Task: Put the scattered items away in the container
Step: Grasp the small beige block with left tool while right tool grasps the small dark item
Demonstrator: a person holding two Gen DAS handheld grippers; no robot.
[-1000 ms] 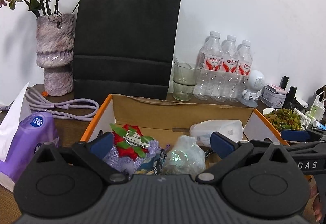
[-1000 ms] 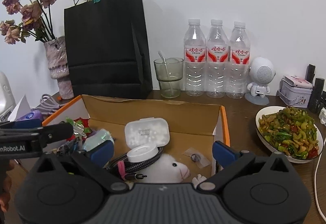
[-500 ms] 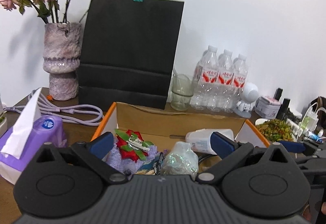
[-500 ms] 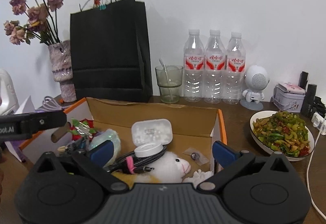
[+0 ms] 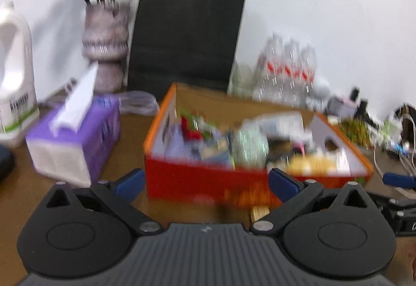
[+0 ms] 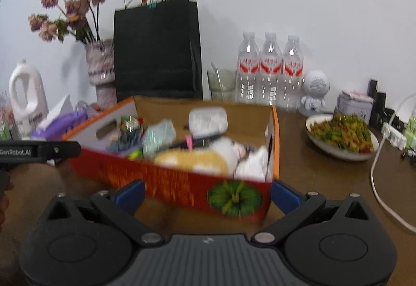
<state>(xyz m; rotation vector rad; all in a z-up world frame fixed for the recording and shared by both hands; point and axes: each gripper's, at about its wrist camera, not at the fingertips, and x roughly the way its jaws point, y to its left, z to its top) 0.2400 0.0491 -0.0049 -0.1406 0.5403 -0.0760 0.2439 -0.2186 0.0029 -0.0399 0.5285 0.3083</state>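
Observation:
An orange-rimmed cardboard box (image 5: 182, 179) (image 6: 182, 182) with a red printed front stands on the brown table. It holds several items: a red and green bow (image 6: 130, 123), a white case (image 6: 207, 118), a glittery pouch (image 6: 158, 136), a plush toy (image 6: 228, 153). My left gripper (image 5: 206, 183) is open and empty, just in front of the box. My right gripper (image 6: 208, 195) is open and empty at the box's front right corner. Both views are blurred.
A purple tissue box (image 5: 75, 140) lies left of the box, with a white jug (image 5: 15, 72), a vase (image 6: 101, 70) and a black bag (image 6: 158, 51) behind. Water bottles (image 6: 270, 70), a plate of food (image 6: 340, 135) and a white cable (image 6: 377, 174) are to the right.
Both grippers have pulled back and up from over the box; its red front now shows in both views. Both stay open and empty.

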